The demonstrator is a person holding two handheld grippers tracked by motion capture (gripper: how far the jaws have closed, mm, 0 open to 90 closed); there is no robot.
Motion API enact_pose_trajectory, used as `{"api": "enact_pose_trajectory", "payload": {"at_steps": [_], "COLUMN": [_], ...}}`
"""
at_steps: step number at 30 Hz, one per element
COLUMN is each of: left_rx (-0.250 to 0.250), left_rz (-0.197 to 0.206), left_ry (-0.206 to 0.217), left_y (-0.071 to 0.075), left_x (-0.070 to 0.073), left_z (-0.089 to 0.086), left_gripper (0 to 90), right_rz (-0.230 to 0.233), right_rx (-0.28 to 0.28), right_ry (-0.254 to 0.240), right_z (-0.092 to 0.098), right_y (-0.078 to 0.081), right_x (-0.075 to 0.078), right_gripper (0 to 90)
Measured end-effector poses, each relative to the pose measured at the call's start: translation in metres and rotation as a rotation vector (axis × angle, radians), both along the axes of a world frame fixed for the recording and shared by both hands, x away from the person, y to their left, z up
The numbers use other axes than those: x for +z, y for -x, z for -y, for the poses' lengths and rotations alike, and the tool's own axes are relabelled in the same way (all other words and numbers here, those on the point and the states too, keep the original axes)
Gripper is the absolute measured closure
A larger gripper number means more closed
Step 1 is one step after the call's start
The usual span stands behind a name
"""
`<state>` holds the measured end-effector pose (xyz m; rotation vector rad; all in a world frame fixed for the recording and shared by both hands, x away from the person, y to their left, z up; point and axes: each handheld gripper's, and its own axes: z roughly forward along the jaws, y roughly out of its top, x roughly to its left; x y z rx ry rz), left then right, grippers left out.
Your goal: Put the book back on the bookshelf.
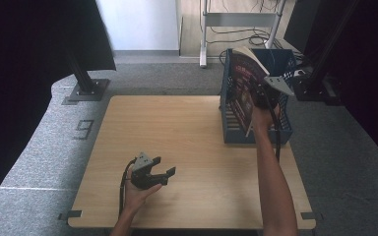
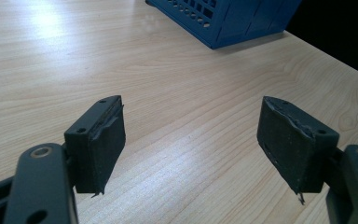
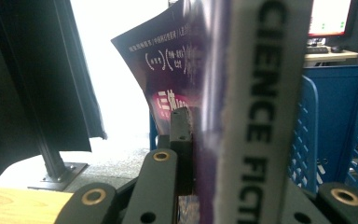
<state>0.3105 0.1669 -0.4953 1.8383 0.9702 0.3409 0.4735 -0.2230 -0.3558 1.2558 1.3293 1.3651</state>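
Observation:
My right gripper (image 1: 262,96) is shut on a paperback book (image 1: 242,82) with a dark red and purple cover, held upright and tilted in the blue plastic basket (image 1: 236,132) at the table's far right. In the right gripper view the book's white spine (image 3: 261,116) with black letters stands between the jaws of my right gripper (image 3: 223,140), the cover curling away to the left. My left gripper (image 1: 163,169) rests low over the wooden table (image 1: 187,128) near the front, open. Its pads (image 2: 102,140) stand wide apart with nothing between them, and my left gripper (image 2: 191,140) points toward the basket (image 2: 223,18).
The basket's lattice wall (image 3: 335,121) rises just right of the book. Black metal posts on floor plates (image 1: 86,86) stand behind the table's left corner, and dark curtains hang on both sides. Bare tabletop lies between the two hands.

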Motion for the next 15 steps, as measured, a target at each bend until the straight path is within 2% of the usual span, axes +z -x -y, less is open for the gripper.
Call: {"api": "enact_pose_trajectory", "payload": {"at_steps": [15], "left_rx": [0.005], "left_rz": [-0.009], "left_ry": [0.01], "left_y": [-0.004], "left_x": [-0.002], "left_z": [-0.004], "left_gripper": [23.5], "right_rz": [0.024], "right_rx": [-0.015], "right_ry": [0.007], "right_z": [-0.003], "right_y": [-0.014], "right_x": [0.003], "right_gripper": [81.8]}}
